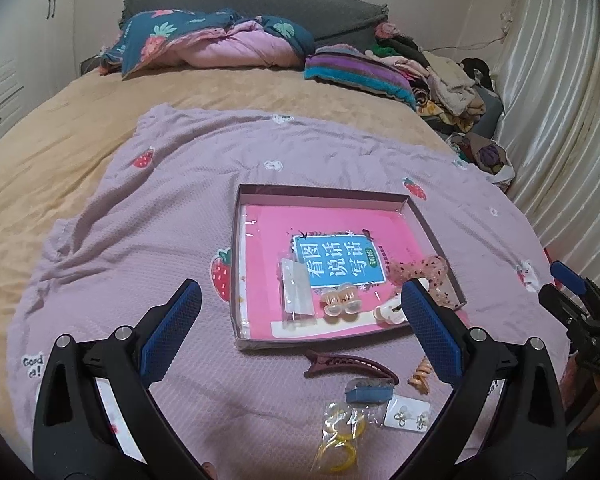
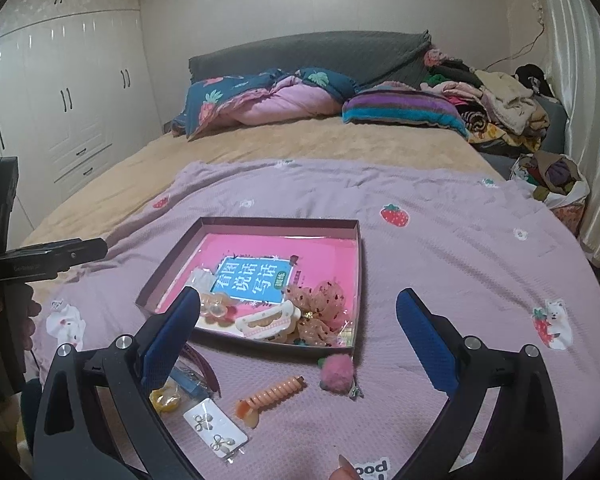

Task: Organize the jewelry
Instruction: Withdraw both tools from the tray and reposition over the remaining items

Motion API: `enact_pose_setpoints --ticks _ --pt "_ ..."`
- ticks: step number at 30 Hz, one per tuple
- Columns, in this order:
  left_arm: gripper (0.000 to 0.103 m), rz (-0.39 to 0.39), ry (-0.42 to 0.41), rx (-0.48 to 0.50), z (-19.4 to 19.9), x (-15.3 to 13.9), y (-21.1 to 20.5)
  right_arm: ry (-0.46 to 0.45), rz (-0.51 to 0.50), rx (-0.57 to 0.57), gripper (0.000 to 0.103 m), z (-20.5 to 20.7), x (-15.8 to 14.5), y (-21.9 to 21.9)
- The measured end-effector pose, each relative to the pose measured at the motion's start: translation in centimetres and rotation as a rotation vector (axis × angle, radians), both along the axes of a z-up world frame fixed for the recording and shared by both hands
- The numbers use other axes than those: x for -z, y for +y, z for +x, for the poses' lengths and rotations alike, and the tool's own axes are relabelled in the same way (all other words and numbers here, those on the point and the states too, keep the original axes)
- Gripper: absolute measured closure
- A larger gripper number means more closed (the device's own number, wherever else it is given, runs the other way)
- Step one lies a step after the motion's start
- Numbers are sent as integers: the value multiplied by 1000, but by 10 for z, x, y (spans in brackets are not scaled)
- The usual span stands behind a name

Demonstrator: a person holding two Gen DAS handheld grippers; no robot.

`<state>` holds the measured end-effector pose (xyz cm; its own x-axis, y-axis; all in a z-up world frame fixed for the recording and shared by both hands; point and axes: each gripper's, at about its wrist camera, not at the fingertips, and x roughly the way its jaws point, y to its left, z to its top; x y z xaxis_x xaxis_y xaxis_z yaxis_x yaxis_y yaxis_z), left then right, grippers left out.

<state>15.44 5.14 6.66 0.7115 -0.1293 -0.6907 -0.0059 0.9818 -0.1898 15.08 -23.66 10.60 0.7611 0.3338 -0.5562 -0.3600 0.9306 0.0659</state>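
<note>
Beyond the gaping right claw (image 2: 298, 308) — tray (image 2: 276, 222).

On the blue label of the pink book (image 1: 340, 258) in the shallow box, "看图说话写话" is printed; "Good" is read on the lilac strawberry-patterned blanket (image 1: 33, 361).
</note>
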Motion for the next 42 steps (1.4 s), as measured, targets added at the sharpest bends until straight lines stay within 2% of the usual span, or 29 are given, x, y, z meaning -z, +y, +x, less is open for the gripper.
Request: enact_pose_setpoints --ticks 14,24,42 --pt "10 -4 -61 -2 -33 -18 2 -66 14 6 5 -34 -24 -5" --pt "10 4 -67 2 -53 -16 0 -80 18 1 5 -52 -28 -8" --pt "10 32 -4 25 -75 13 -12 -18 -15 -42 5 -77 4 -10"
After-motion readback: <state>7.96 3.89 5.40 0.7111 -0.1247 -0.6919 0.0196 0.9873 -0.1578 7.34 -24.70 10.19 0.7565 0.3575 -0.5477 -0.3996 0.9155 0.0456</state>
